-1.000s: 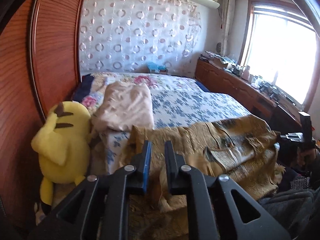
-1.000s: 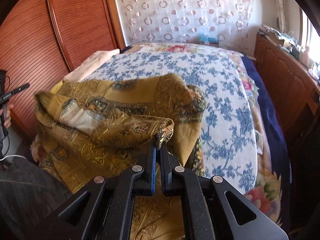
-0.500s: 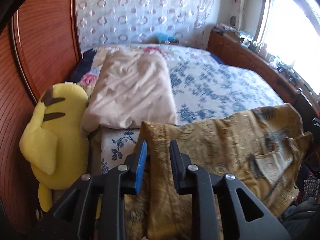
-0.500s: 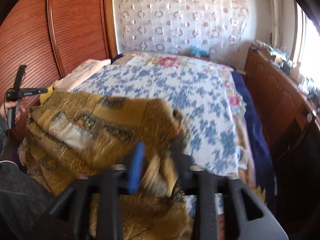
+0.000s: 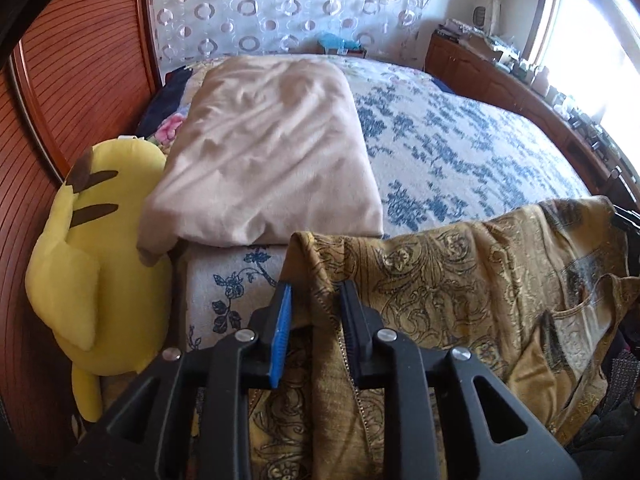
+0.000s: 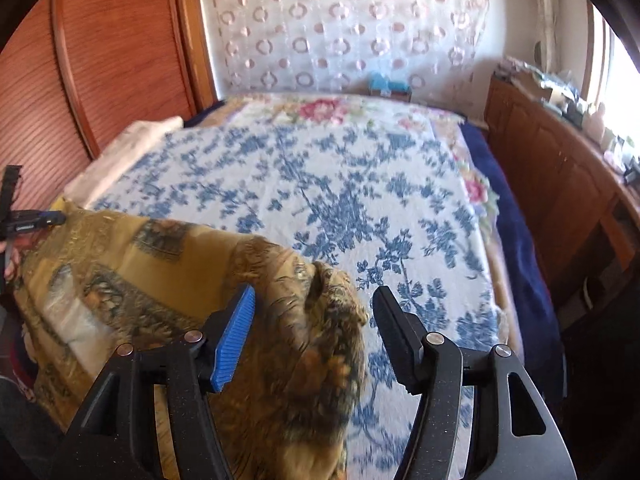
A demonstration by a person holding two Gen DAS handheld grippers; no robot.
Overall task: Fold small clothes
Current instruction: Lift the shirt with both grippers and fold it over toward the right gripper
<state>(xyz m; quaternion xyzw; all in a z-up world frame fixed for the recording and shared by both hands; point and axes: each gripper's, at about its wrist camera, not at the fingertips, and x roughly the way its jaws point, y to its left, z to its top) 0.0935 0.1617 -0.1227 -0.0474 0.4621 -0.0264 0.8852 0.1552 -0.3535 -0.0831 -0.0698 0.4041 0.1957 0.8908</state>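
- Mustard-gold patterned garment (image 5: 460, 280) lies spread across the bed's near edge, on the blue-flowered bedspread (image 5: 460, 152), likely laid flat so it can be folded.
- Left gripper (image 5: 316, 300) stands narrowly parted over the garment's left edge; cloth runs between the jaws, but whether the pads press on it I cannot tell.
- Right gripper (image 6: 316, 316) has just been opening; its jaws stand wide around the garment's bunched right corner, apparently releasing it.
- Beyond the garment sits a folded beige cloth (image 5: 268, 152), with a yellow plush toy (image 5: 92, 264) to the garment's left.
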